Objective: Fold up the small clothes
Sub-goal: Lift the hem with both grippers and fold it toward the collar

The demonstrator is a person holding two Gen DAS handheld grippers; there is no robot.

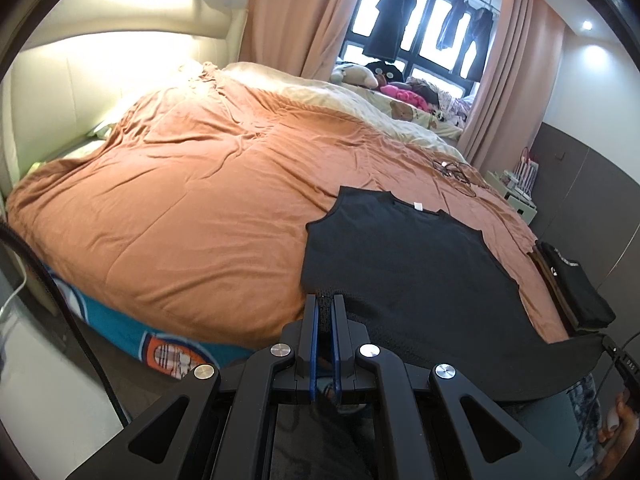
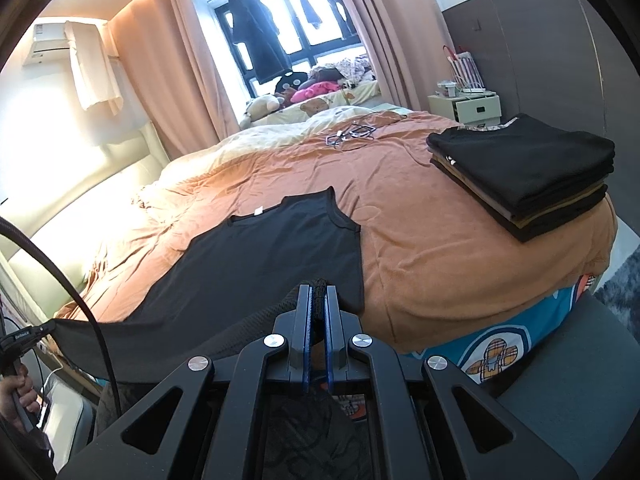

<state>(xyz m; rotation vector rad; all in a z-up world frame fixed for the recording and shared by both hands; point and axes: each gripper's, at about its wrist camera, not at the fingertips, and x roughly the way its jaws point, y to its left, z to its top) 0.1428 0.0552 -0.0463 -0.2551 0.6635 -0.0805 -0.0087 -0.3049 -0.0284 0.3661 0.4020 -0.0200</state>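
Note:
A black sleeveless top (image 1: pixel 404 252) lies spread on the orange bed cover (image 1: pixel 192 200), neck away from me, its hem hanging off the near edge of the bed. My left gripper (image 1: pixel 324 300) is shut on the hem's left corner. In the right wrist view the top (image 2: pixel 272 248) lies the same way, and my right gripper (image 2: pixel 318 290) is shut on its right hem corner. The hem stretches taut between the two grippers.
A stack of folded dark clothes (image 2: pixel 524 172) sits on the bed's right corner, also in the left wrist view (image 1: pixel 572 280). Cables and glasses (image 2: pixel 352 134) lie farther back. A bedside table (image 2: pixel 466 108) stands by the wall. Plush toys (image 2: pixel 292 92) lie by the window.

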